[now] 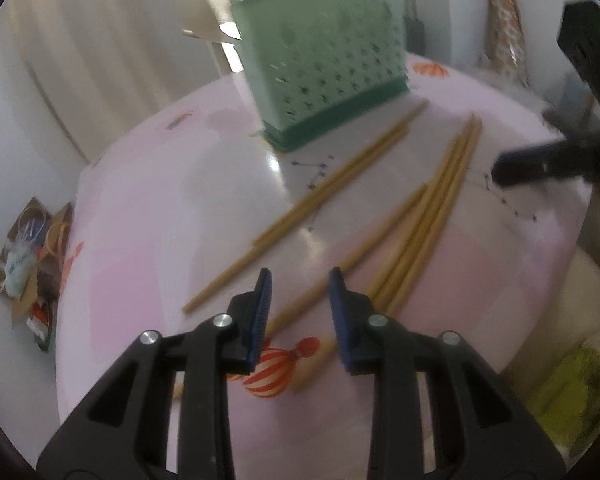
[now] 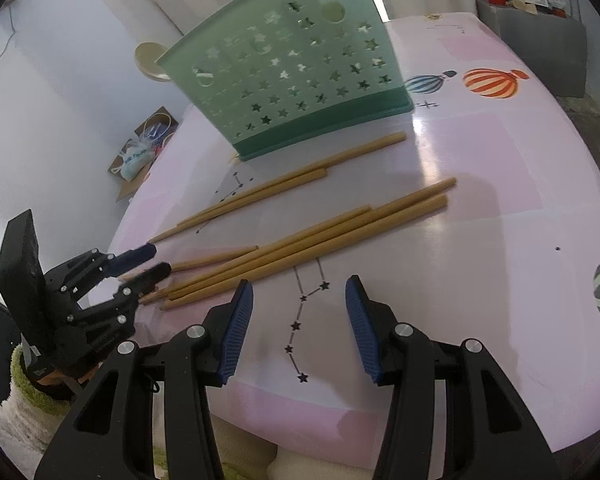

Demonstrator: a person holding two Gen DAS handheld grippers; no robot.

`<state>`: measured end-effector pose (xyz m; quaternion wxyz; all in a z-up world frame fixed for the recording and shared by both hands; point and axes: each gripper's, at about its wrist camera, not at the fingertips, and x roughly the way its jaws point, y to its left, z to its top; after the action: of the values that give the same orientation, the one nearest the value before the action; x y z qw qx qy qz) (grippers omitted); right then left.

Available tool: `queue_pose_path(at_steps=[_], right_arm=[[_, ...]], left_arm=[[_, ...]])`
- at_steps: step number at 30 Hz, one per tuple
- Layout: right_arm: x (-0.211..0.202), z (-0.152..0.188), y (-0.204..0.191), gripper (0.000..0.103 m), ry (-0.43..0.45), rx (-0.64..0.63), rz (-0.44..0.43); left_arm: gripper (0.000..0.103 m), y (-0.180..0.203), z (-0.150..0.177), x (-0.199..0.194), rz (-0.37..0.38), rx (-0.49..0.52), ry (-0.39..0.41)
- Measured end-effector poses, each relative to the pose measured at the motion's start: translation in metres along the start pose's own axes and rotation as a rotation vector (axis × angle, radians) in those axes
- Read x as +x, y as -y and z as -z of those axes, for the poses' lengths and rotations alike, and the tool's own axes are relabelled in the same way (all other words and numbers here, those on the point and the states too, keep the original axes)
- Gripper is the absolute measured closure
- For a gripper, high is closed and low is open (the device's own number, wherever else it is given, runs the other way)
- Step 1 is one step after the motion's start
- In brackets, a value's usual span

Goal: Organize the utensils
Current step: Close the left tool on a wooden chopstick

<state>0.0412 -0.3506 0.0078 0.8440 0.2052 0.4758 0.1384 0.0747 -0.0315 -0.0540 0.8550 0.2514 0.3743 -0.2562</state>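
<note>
Chopsticks point(image 2: 308, 236) lie loose on the pink worktop point(image 2: 480, 240), none of them visibly in the green holder point(image 2: 296, 76); two lie side by side just before the holder's base, and a bunch of about five lies nearer the cameras, fanned at the thin ends; the holder stands upright at the far side, apart from both groups; what its inside contains cannot be seen from either view.

Left tongs point(image 1: 298, 276) are down at the thin tips of the near bunch, jaws narrowed but not clenched; in the left wrist view one chopstick point(image 1: 296, 300) runs through the gap between the blue pads, yet the pads do not appear to press on it, so I judge nothing is gripped yet; the right wrist view shows the same tongs point(image 2: 156, 260) with fingers just at the tips, and contact there is too small to tell.

Right tongs point(image 2: 300, 286) hover over bare worktop near the bunch, jaws released and half spread, nothing between them; in the left wrist view only a dark blurred finger point(image 1: 540, 164) of them shows at the right.

By my reading the task is at its beginning: all the visible chopsticks remain to be picked up and stood in the holder; the step in hand looks like the first pick from the near bunch.
</note>
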Motion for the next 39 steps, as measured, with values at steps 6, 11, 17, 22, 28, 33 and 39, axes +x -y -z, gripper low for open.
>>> queue_pose_path(at_steps=[6,11,17,22,28,33,39], right_arm=[[-0.004,-0.002,0.008,0.055,0.007,0.021,0.021],[-0.005,-0.004,0.012,0.055,0.011,0.031,0.026],[-0.008,-0.006,0.019,0.055,0.022,0.047,0.033],[-0.017,-0.011,0.034,0.055,0.043,0.094,0.055],[-0.025,-0.018,0.051,0.057,0.059,0.157,0.082],[-0.025,-0.020,0.055,0.060,0.062,0.182,0.095],[-0.018,-0.019,0.048,0.061,0.043,0.174,0.095]], left_arm=[[0.078,0.008,-0.011,0.008,0.019,0.068,0.005],[0.078,0.016,-0.026,0.017,0.047,0.124,0.000],[0.078,0.020,-0.049,0.031,0.125,0.157,-0.010],[0.095,0.029,-0.060,0.038,0.162,0.158,-0.018],[0.099,0.036,-0.060,0.034,0.148,0.179,0.000],[0.099,0.027,-0.063,0.018,0.149,0.145,0.036],[0.100,-0.005,-0.064,-0.005,0.142,-0.001,0.083]])
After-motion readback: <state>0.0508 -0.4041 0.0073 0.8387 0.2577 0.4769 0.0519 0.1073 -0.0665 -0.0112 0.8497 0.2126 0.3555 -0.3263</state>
